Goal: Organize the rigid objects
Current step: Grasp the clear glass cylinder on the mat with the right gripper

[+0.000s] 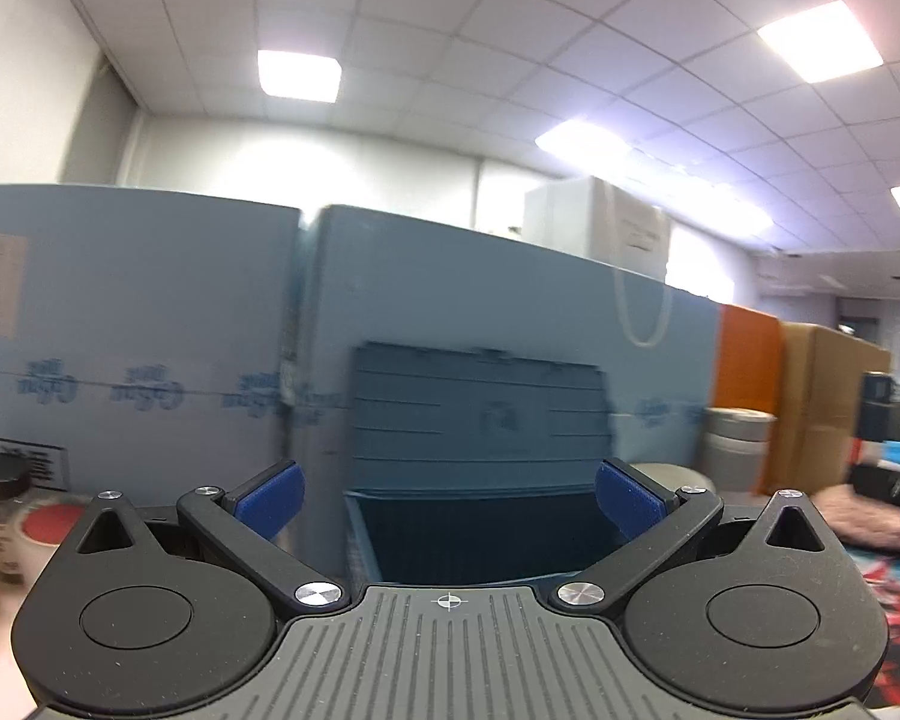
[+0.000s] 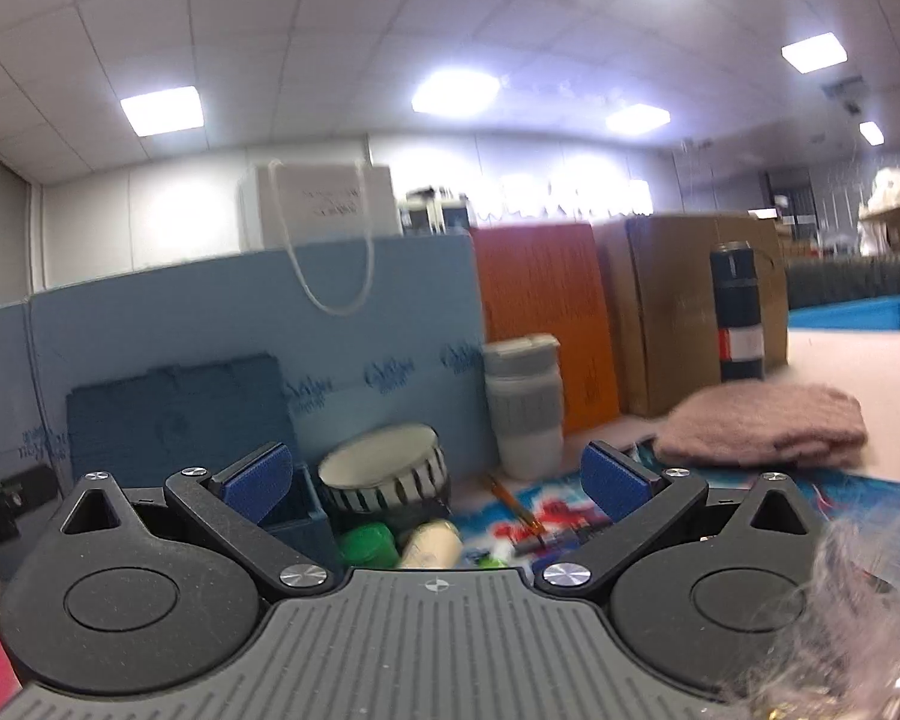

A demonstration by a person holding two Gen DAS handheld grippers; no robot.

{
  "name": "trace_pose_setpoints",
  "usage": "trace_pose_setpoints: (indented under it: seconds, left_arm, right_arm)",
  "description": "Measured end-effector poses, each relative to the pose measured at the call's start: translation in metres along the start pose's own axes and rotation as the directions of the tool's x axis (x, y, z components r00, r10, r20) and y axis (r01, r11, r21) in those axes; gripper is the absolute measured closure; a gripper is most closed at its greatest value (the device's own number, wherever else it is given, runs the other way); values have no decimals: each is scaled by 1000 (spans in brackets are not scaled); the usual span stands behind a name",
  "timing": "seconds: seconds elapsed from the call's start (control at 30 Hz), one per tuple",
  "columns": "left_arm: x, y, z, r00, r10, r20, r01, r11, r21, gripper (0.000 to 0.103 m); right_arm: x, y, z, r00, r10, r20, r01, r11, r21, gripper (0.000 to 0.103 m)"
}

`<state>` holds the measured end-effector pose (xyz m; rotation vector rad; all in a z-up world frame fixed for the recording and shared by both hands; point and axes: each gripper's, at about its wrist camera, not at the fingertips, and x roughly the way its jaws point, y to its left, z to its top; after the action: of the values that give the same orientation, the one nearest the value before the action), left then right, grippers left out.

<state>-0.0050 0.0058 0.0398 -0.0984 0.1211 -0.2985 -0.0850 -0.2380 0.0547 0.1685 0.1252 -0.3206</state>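
A dark blue storage box [image 1: 486, 534] with its lid raised [image 1: 474, 408] sits straight ahead of my left gripper [image 1: 448, 501], which is open and empty just in front of the box's opening. The same box [image 2: 297, 510] shows at the left of the right wrist view. My right gripper [image 2: 436, 483] is open and empty above a zebra-striped round tin [image 2: 387, 474], a green bottle [image 2: 369, 546], a cream tube [image 2: 432, 546] and a pencil [image 2: 513, 504] lying on a colourful mat [image 2: 570, 510].
A blue partition [image 1: 150, 312] backs the desk, with an orange panel [image 2: 540, 324] and cardboard box [image 2: 678, 312] to the right. A grey-white cup [image 2: 525, 408], dark flask [image 2: 738, 312], pink cloth [image 2: 762, 426], jar [image 1: 3, 516] and tape roll [image 1: 45, 525] stand around. A hand [image 1: 870, 516] rests at right.
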Motion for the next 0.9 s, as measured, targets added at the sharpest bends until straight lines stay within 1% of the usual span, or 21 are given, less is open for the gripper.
trace_pose_setpoints:
  seconds: [0.07, 0.1, 0.13, 0.17, 0.2, 0.27, 0.3, 0.33, 0.37, 0.4, 0.47, 0.53, 0.6, 0.63, 0.67, 0.73, 0.77, 0.83, 0.87, 0.9]
  left_arm:
    - [4, -7, 10, 996, -49, -68, 48, 999, -9, 0]
    - [9, -11, 15, 989, -84, -122, 84, 996, -5, 0]
    - [15, -15, 18, 975, -124, -185, 125, 992, -4, 0]
    - [22, -19, 22, 952, -170, -254, 172, 985, -15, 0]
    - [30, -21, 23, 922, -219, -318, 217, 975, -41, 0]
    - [46, -23, 24, 841, -324, -432, 299, 946, -127, 0]
    - [51, -22, 22, 807, -380, -452, 333, 925, -184, 0]
    - [56, -19, 21, 784, -424, -454, 351, 905, -239, 0]
    - [59, -17, 18, 776, -443, -449, 352, 895, -275, 0]
    - [61, -14, 17, 777, -443, -447, 341, 894, -292, 0]
    - [62, -6, 15, 786, -424, -450, 316, 901, -297, 0]
    - [63, 2, 12, 796, -406, -450, 290, 907, -305, 0]
    - [66, 8, 11, 803, -387, -453, 267, 913, -307, 0]
    - [68, 11, 13, 802, -384, -457, 265, 915, -305, 0]
    - [67, 17, 15, 795, -396, -459, 273, 910, -312, 0]
    - [68, 21, 16, 788, -409, -461, 282, 904, -321, 0]
    - [68, 21, 17, 789, -406, -461, 279, 906, -320, 0]
    - [63, 24, 22, 797, -401, -452, 283, 909, -308, 0]
    - [61, 25, 24, 802, -402, -441, 289, 908, -303, 0]
    - [58, 25, 25, 806, -408, -429, 298, 906, -302, 0]
  right_arm:
    - [-1, -12, 6, 998, -10, -61, 11, 1000, 29, 0]
    - [-1, -18, 9, 996, -8, -92, 12, 999, 47, 0]
    - [0, -25, 11, 992, 4, -127, 5, 997, 71, 0]
    - [1, -32, 14, 988, 14, -155, 2, 995, 99, 0]
    - [2, -39, 15, 982, 16, -187, 8, 992, 127, 0]
    - [8, -51, 17, 964, 16, -264, 32, 984, 176, 0]
    - [10, -57, 16, 954, 15, -299, 46, 980, 195, 0]
    - [15, -62, 15, 941, 12, -337, 64, 975, 212, 0]
    - [19, -67, 13, 930, 6, -368, 82, 971, 222, 0]
    - [24, -71, 11, 919, -1, -395, 101, 968, 231, 0]
    - [35, -78, 7, 895, -8, -446, 133, 959, 250, 0]
    - [52, -83, 2, 878, 15, -478, 134, 952, 276, 2]
    - [72, -84, -3, 848, 6, -529, 170, 944, 283, 3]
    - [83, -83, -6, 836, 3, -549, 182, 942, 283, 6]
    - [93, -82, -9, 827, -4, -562, 194, 940, 279, 8]
    - [110, -79, -13, 814, -53, -579, 244, 935, 256, 10]
    - [118, -78, -15, 804, -80, -589, 269, 933, 241, 11]
    - [130, -75, -18, 783, -111, -612, 300, 929, 216, 18]
    - [133, -73, -19, 780, -127, -613, 309, 930, 200, 18]
    - [135, -71, -19, 780, -142, -610, 309, 934, 178, 25]
